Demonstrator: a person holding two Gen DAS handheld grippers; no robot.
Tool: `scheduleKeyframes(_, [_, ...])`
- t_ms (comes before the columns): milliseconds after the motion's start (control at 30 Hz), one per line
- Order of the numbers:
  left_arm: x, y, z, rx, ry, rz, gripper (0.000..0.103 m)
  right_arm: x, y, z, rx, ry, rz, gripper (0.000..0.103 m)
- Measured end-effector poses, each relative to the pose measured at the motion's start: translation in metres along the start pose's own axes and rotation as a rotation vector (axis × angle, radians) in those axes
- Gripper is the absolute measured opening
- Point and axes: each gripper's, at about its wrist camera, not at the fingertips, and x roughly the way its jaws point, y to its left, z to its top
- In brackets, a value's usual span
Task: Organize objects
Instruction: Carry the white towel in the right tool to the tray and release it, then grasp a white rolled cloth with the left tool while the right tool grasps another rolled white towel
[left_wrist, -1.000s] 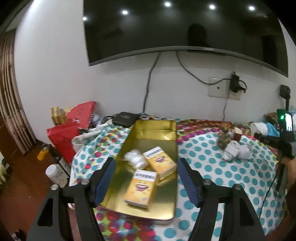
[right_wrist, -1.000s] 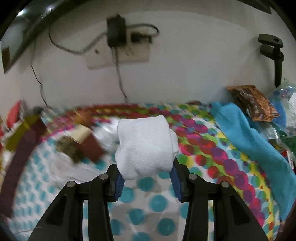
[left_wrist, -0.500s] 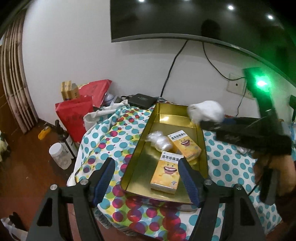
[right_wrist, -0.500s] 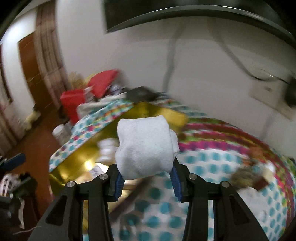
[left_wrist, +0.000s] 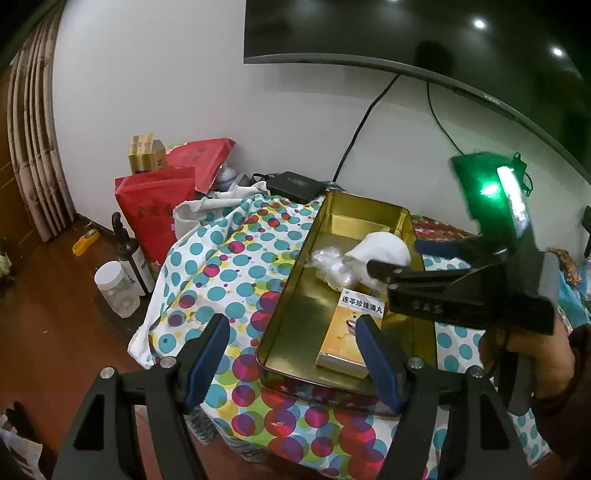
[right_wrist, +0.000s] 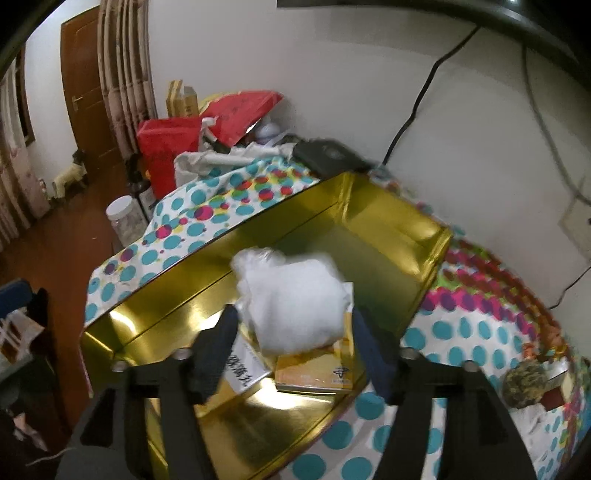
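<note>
A dark television (left_wrist: 424, 33) hung on the white wall, a black cable (left_wrist: 360, 125) trailing down from it; red bags (left_wrist: 162, 210) leaned beside the table; a dark bottle (left_wrist: 131, 254) and a clear jar (left_wrist: 116, 288) stood on the wooden floor (left_wrist: 48, 314); a brown door (right_wrist: 92, 92) stood past striped curtains (right_wrist: 125, 74).

Ahead of the left gripper (left_wrist: 291, 352), the near half of the gold tin (left_wrist: 291, 284) has bare floor along the wall on the gripper's left. To its right inside the tin, a yellow box (left_wrist: 347, 332) lies just ahead of the right-hand finger. Beyond the box, a clear plastic bundle (left_wrist: 330, 264) and a white cloth roll (left_wrist: 380, 253) fill the middle; the tin's far end is bare. The right gripper (left_wrist: 402, 258) reaches in from the right, above the tin's right wall. Its jaws have just been opening, with the roll between them. The dotted table (left_wrist: 229, 273) to the left of the tin is unobstructed.
</note>
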Motion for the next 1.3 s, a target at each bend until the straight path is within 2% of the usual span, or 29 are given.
scheduleKeyframes(167, [0.002,-0.009,-0.001,0.021,0.006,-0.007,0.073,-0.035,-0.02,-0.009,0.025,-0.108,-0.006,0.075])
scheduleKeyframes(300, [0.003,-0.024,-0.002,0.05,0.01,-0.026,0.073,-0.064,-0.052,-0.034,0.022,-0.147,-0.068,0.075])
scheduleKeyframes(533, [0.003,-0.065,-0.004,0.106,0.031,-0.087,0.073,-0.1,-0.15,-0.098,0.197,-0.11,-0.257,0.08])
scheduleKeyframes(600, [0.002,-0.076,-0.005,0.13,0.033,-0.1,0.073,-0.105,-0.178,-0.118,0.263,-0.082,-0.293,0.08])
scheduleKeyframes(733, [0.003,-0.1,-0.01,0.175,0.054,-0.13,0.073,-0.102,-0.21,-0.146,0.318,-0.024,-0.324,0.08])
scheduleKeyframes(867, [0.007,-0.119,-0.014,0.201,0.087,-0.152,0.073,-0.098,-0.218,-0.158,0.33,-0.01,-0.326,0.08])
scheduleKeyframes(1133, [0.012,-0.152,-0.015,0.259,0.113,-0.17,0.073,-0.079,-0.224,-0.154,0.346,0.002,-0.29,0.08])
scheduleKeyframes(1233, [0.014,-0.163,-0.013,0.275,0.106,-0.176,0.073,-0.073,-0.227,-0.155,0.362,0.015,-0.267,0.077])
scheduleKeyframes(1300, [0.016,-0.172,-0.011,0.292,0.1,-0.175,0.074,-0.073,-0.229,-0.156,0.373,0.01,-0.239,0.066])
